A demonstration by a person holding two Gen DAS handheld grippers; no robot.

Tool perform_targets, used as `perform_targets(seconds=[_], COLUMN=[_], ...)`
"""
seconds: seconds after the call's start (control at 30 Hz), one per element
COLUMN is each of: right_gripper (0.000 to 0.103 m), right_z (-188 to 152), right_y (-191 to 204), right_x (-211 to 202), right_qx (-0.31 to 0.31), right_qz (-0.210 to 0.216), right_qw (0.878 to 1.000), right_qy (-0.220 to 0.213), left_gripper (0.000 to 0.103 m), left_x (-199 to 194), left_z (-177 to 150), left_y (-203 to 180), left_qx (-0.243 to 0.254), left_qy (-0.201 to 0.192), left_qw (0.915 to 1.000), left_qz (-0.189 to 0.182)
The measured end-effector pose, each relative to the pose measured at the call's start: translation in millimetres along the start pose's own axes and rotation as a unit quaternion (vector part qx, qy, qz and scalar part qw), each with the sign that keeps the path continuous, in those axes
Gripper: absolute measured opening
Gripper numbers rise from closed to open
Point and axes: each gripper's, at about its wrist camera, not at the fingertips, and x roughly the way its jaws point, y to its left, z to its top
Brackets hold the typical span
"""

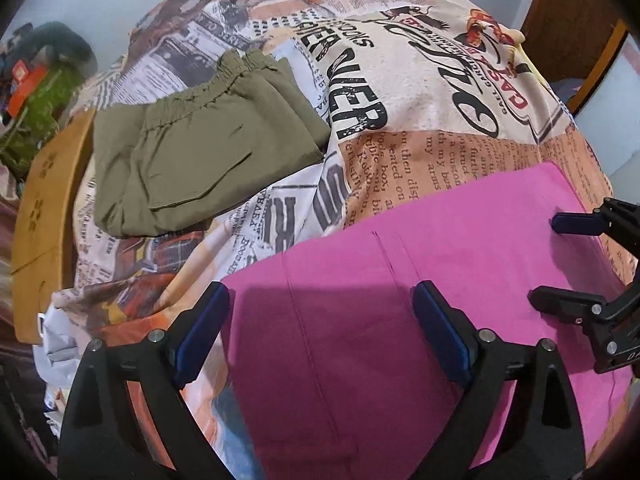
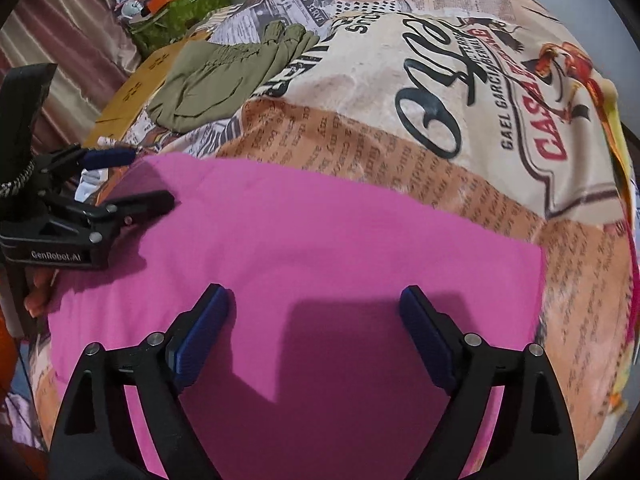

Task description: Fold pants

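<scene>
Bright pink pants lie flat on the printed bedspread; they also fill the near part of the right wrist view. My left gripper is open and empty, hovering over the pink cloth's left end; it also shows in the right wrist view. My right gripper is open and empty above the cloth's middle; it also shows at the right edge of the left wrist view, near the cloth's far right corner. Folded olive-green pants lie further back on the left, also in the right wrist view.
The bedspread has newspaper and poster prints. A tan cardboard piece lies at the bed's left edge. A pile with green cloth and an orange item sits at the far left. A wooden door stands at the far right.
</scene>
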Motion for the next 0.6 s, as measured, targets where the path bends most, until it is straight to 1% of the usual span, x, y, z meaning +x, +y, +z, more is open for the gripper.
perform_targets(seconds=[0.1, 0.3, 0.53, 0.6], right_gripper=[0.086, 0.086, 0.087, 0.087], right_z=[-8, -35, -62, -70], right_y=[3, 7, 5, 7], right_x=[-7, -25, -42, -47], right_qx=[-0.002, 0.003, 0.028, 0.034], right_qz=[-0.009, -0.031, -0.037, -0.042], right_qw=[1.0, 0.999, 0.999, 0.998], right_qy=[-0.001, -0.011, -0.015, -0.019], left_gripper=[0.094, 0.094, 0.094, 0.097], left_x=[-11, -29, -47, -51], left_z=[-11, -34, -60, -68], left_y=[-5, -6, -3, -5], left_qx=[0.008, 0.001, -0.013, -0.009], left_qy=[-0.005, -0.008, -0.012, -0.013], left_qw=[0.9999, 0.9999, 0.9998, 0.9998], left_qz=[0.006, 0.007, 0.007, 0.013])
